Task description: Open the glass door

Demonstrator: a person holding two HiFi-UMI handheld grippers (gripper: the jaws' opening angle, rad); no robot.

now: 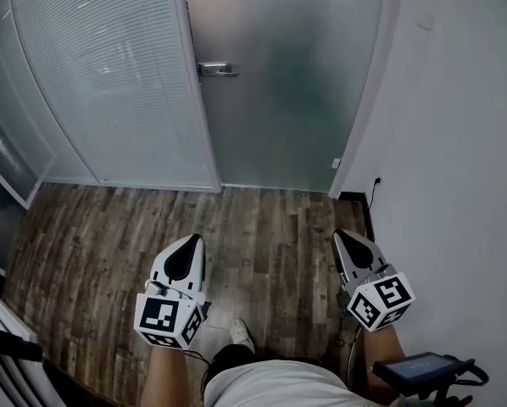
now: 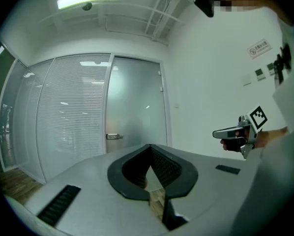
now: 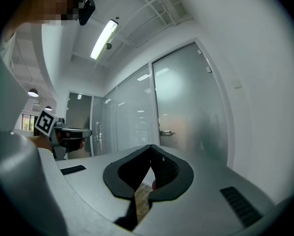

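Your left gripper (image 1: 188,242) and right gripper (image 1: 344,237) are pressed together, empty. The door (image 1: 287,91) at twelve o'clock looks heavy and slick, so take the handle (image 1: 217,69) at its nine o'clock edge.

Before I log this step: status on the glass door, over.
Left gripper, right gripper shut, empty. Glass door closed, lever handle untouched. Wood floor between clear.
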